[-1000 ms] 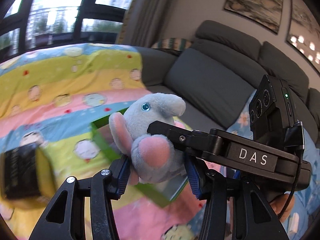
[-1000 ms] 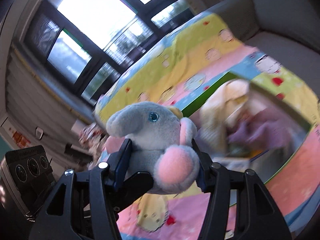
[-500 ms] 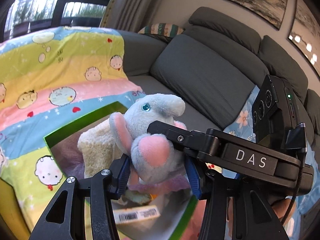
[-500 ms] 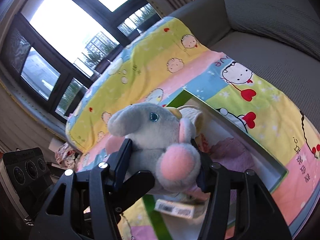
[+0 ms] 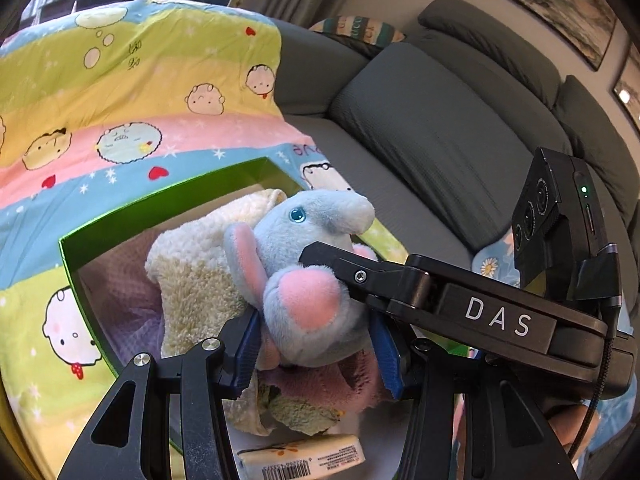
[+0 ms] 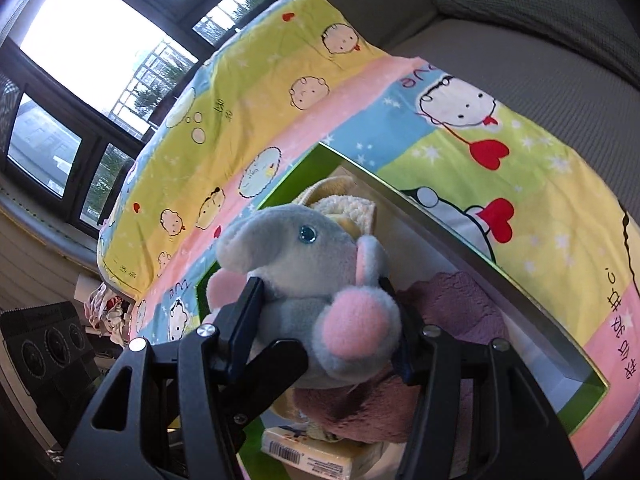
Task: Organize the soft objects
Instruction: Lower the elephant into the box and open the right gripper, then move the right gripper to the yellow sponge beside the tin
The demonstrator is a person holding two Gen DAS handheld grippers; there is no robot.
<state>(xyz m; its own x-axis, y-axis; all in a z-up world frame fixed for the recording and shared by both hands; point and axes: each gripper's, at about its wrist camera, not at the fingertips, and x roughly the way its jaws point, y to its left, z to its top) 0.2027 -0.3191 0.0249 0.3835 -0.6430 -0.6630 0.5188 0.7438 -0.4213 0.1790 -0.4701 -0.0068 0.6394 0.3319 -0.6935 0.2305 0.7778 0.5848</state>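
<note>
Grey sofa (image 5: 440, 128) with a loud cartoon blanket (image 5: 132, 92) thrown over it, big windows behind, framed pictures up on the wall.

Right in the middle: a grey plush elephant (image 5: 304, 272) with pink ears and feet and a shiny blue eye. It's pinched from both sides at once. The left gripper (image 5: 316, 344) has its blue-padded jaws clamped on the lower body, and the right gripper (image 6: 320, 320) has its jaws squeezed on the same toy, one of its fingers (image 5: 336, 268) poking in across the elephant's chest in the left wrist view. The right one carries "DAS" lettering and a little camera block.

The elephant hangs just above an open green box (image 5: 80, 240) that sits on the blanket. Inside the box there's a cream fluffy cloth (image 5: 192, 280), a purple towel (image 6: 460, 308) and a small packet with a barcode (image 5: 304, 460) near the front edge. A bit of the person's hand (image 5: 572, 428) shows under the right gripper.
</note>
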